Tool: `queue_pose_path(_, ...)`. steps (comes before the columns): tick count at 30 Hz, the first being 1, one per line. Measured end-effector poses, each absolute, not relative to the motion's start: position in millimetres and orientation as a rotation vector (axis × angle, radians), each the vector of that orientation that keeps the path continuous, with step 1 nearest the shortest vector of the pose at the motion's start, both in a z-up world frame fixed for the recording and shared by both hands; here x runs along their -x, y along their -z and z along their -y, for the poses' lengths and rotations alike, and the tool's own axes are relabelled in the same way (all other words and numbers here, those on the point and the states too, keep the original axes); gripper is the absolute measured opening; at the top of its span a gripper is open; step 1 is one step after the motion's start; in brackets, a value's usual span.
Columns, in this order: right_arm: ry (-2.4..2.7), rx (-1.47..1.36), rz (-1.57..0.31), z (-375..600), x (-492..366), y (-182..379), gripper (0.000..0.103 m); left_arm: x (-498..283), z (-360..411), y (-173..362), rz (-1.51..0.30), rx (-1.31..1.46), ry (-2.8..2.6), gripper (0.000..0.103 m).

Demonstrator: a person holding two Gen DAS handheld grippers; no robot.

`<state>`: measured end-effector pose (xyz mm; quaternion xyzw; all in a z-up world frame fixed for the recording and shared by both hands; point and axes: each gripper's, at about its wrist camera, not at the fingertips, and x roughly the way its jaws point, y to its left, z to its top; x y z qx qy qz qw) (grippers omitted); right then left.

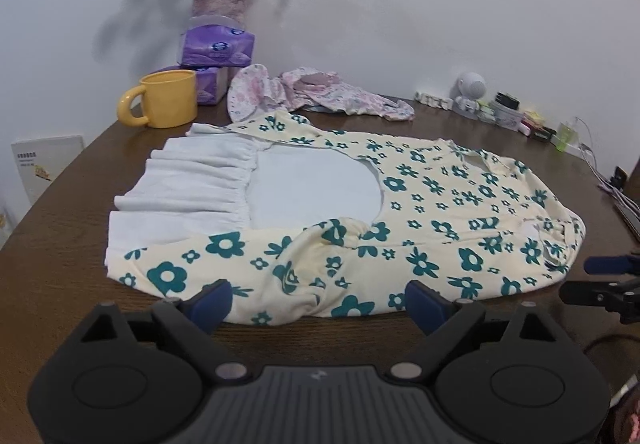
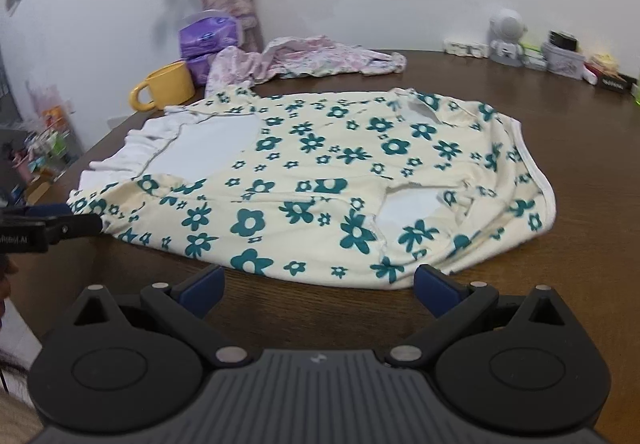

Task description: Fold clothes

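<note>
A: What's behind the dress [image 1: 420, 204]?
B: A mug [image 1: 168, 98], tissues [image 1: 218, 46], pink clothes [image 1: 340, 94]; the dress lies flat on the tabletop [image 1: 60, 244].
A: Grippers?
B: Left gripper [image 1: 318, 302], right gripper [image 2: 318, 286]: jaws spread, empty, at its near edge.

A cream garment [image 1: 432, 212] printed with teal flowers fills the middle of the frame, its white panel and white gathered skirt [image 1: 188, 188] toward the left. Behind it, upper centre, lies a crumpled cloth [image 1: 340, 94] in pale pink floral print. At upper left stand a yellow mug [image 1: 166, 100], purple tissue packs [image 1: 218, 46] and a mauve vase [image 1: 219, 4] of dusky pink flowers. The desk [image 1: 72, 244] is dark brown. Each tool [image 1: 320, 304] is black with blue pads [image 1: 424, 302].
</note>
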<state>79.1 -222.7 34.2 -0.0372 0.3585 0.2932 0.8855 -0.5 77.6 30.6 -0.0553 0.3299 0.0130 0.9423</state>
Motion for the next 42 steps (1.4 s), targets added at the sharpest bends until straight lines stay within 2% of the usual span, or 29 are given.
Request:
queue_pose_path(2,-0.639,0.108,-0.748,222.3,-80.7,-35.9,0.103,-0.4,-77.9,-32.1,-0.681,0.062,-0.011,0.086)
queue_pose_path(7,-0.733,0.256,-0.698,223.8,-84.2,-44.1,0.103,-4.0,-80.0,-34.4,-0.720,-0.119,0.071,0.085)
queue_pose_path(11,-0.840,0.541,-0.607,219.1,-80.7,-49.8,0.102,-7.0,-80.2,-38.7,-0.738,-0.328,0.150,0.085)
queue_pose_path(14,-0.892,0.725,-0.624,209.5,-85.9,-52.4,0.101,-7.6,-74.1,-37.6,-0.748,-0.531,0.211,0.086)
queue_pose_path(16,-0.905,0.829,-0.630,203.3,-90.2,-51.3,0.094,-8.8,-72.1,-37.0,-0.756,-0.611,0.246,0.087)
queue_pose_path(18,-0.926,0.918,-0.627,200.1,-92.8,-48.2,0.076,-11.2,-72.1,-36.3,-0.771,-0.659,0.275,0.087)
queue_pose_path(21,-0.960,1.015,-0.620,197.6,-95.1,-43.8,0.065,-10.8,-75.6,-35.4,-0.771,-0.697,0.307,0.086)
queue_pose_path(24,-0.974,1.044,-0.623,199.4,-95.1,-42.0,0.053,-8.8,-78.2,-34.5,-0.766,-0.726,0.326,0.078)
queue_pose_path(28,-0.967,1.044,-0.628,203.0,-95.1,-41.0,0.049,-9.2,-79.9,-36.4,-0.756,-0.729,0.335,0.061)
queue_pose_path(30,-0.965,1.038,-0.628,203.1,-95.4,-40.0,0.045,-16.0,-86.4,-44.0,-0.759,-0.670,0.318,0.059)
queue_pose_path(34,-0.968,0.981,-0.625,203.3,-99.8,-42.2,0.045,-33.0,-106.2,-59.7,-0.763,-0.551,0.254,0.059)
queue_pose_path(38,-0.939,0.840,-0.645,197.6,-107.1,-48.6,0.045,-52.7,-128.9,-52.9,-0.844,-0.429,0.188,0.059)
queue_pose_path(40,-0.899,0.727,-0.668,192.4,-112.1,-52.7,0.054,-61.0,-140.7,-45.9,-0.881,-0.339,0.159,0.059)
queue_pose_path(42,-0.846,0.542,-0.746,188.2,-120.0,-54.8,0.067,-67.1,-152.1,-39.6,-0.893,-0.244,0.138,0.059)
